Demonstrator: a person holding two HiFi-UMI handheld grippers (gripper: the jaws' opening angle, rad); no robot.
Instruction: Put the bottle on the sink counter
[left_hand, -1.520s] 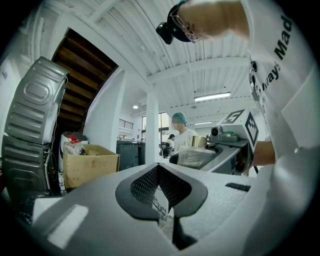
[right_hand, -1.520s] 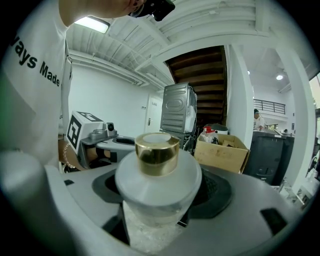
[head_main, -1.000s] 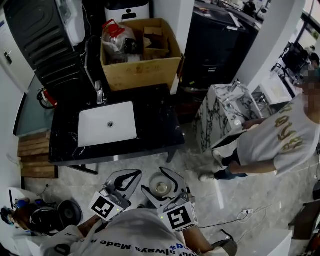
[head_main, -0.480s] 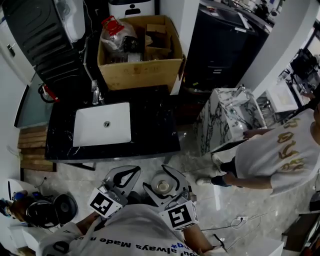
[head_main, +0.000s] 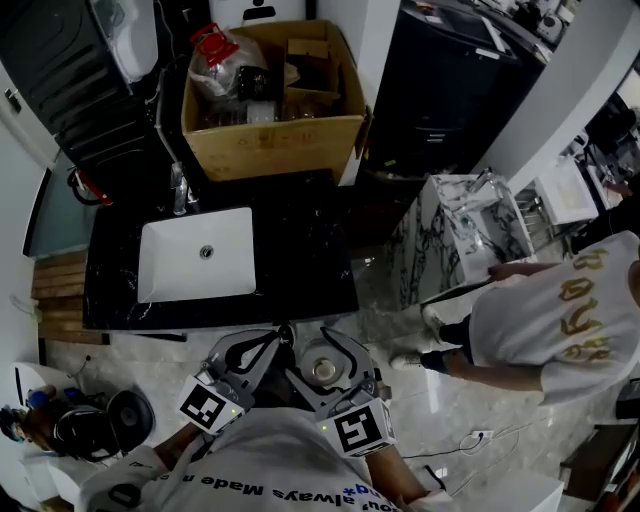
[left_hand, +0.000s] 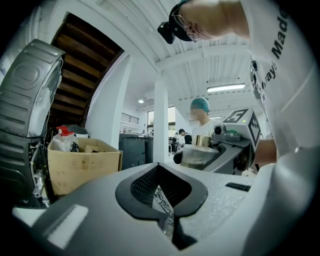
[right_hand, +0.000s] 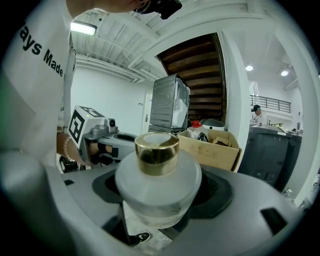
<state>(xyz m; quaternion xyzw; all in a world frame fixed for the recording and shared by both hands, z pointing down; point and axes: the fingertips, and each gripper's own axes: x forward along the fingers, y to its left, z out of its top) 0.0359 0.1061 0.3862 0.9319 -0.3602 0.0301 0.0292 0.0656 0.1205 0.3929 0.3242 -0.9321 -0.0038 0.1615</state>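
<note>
A round frosted-glass bottle (head_main: 322, 371) with a gold cap sits upright between the jaws of my right gripper (head_main: 320, 350), which is shut on it. In the right gripper view the bottle (right_hand: 157, 177) fills the centre and the gold cap points up. My left gripper (head_main: 262, 348) is just to its left, jaws closed together with nothing in them; in its own view the left gripper (left_hand: 162, 200) shows only an empty diamond-shaped gap. The black marble sink counter (head_main: 305, 262) with its white basin (head_main: 197, 255) lies just ahead of both grippers.
A faucet (head_main: 179, 190) stands behind the basin. An open cardboard box (head_main: 272, 95) of clutter sits behind the counter. A marbled cabinet (head_main: 455, 230) and a person in a white shirt (head_main: 560, 320) are to the right. A dark appliance (head_main: 70, 70) is at far left.
The counter has drawn nearer to the grippers in the head view, its front edge now just ahead of the jaws. The right gripper still holds the bottle; the left stays closed.
</note>
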